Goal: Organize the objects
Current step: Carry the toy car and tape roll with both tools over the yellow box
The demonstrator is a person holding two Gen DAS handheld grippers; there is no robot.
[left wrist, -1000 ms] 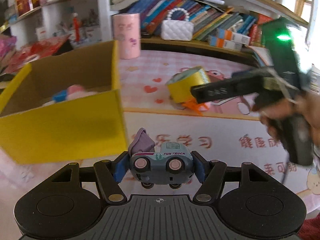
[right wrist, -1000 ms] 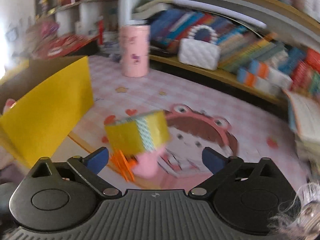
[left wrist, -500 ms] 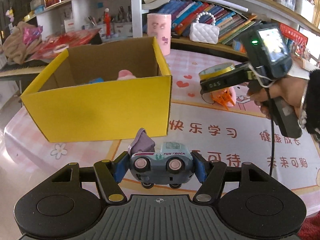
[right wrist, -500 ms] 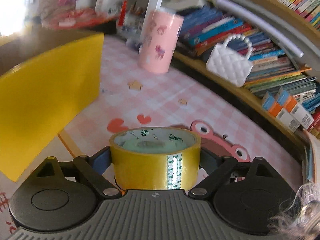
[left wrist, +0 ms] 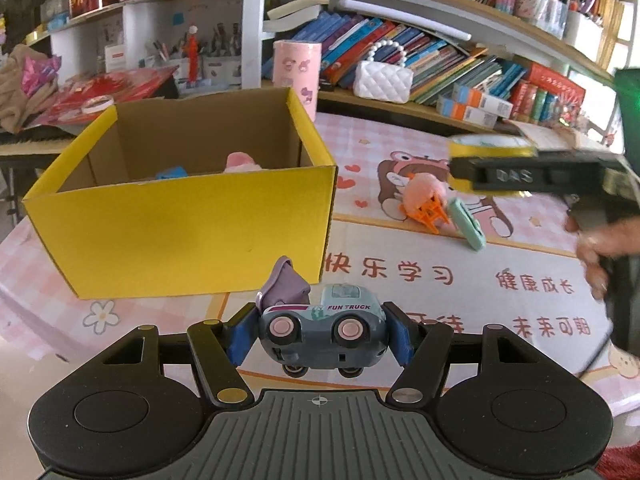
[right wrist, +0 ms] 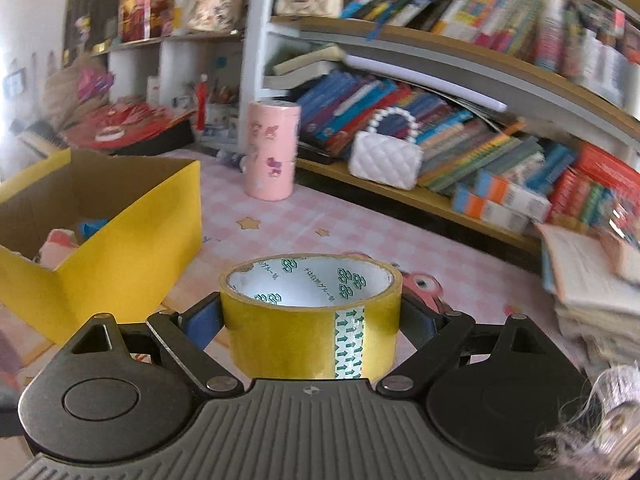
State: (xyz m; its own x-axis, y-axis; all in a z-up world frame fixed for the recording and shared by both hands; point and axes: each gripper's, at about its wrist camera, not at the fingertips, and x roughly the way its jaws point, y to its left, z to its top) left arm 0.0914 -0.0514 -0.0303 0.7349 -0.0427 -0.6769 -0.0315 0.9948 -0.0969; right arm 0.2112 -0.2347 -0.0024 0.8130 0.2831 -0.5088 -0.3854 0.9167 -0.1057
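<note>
My left gripper (left wrist: 320, 326) is shut on a small grey-blue toy truck (left wrist: 320, 340) marked FUN TRUCK, its purple flap raised, held just in front of the yellow cardboard box (left wrist: 180, 232). The box is open-topped, and a pink and a blue item lie inside. My right gripper (right wrist: 310, 320) is shut on a yellow tape roll (right wrist: 288, 340), lifted above the pink mat. In the left wrist view that tape roll (left wrist: 490, 146) hangs to the right of the box. The box (right wrist: 120, 248) stands at the left in the right wrist view.
A pink toy on an orange clip (left wrist: 424, 196) and a mint-green object (left wrist: 466, 224) lie on the mat right of the box. A pink tin (left wrist: 296, 68), a white purse (left wrist: 382, 80) and bookshelves line the back. Stacked books (right wrist: 592, 280) sit at the far right.
The right gripper closed on the tape roll and lifted it off the mat, uncovering the pink toy. The left gripper drew back from the box, still holding the truck.
</note>
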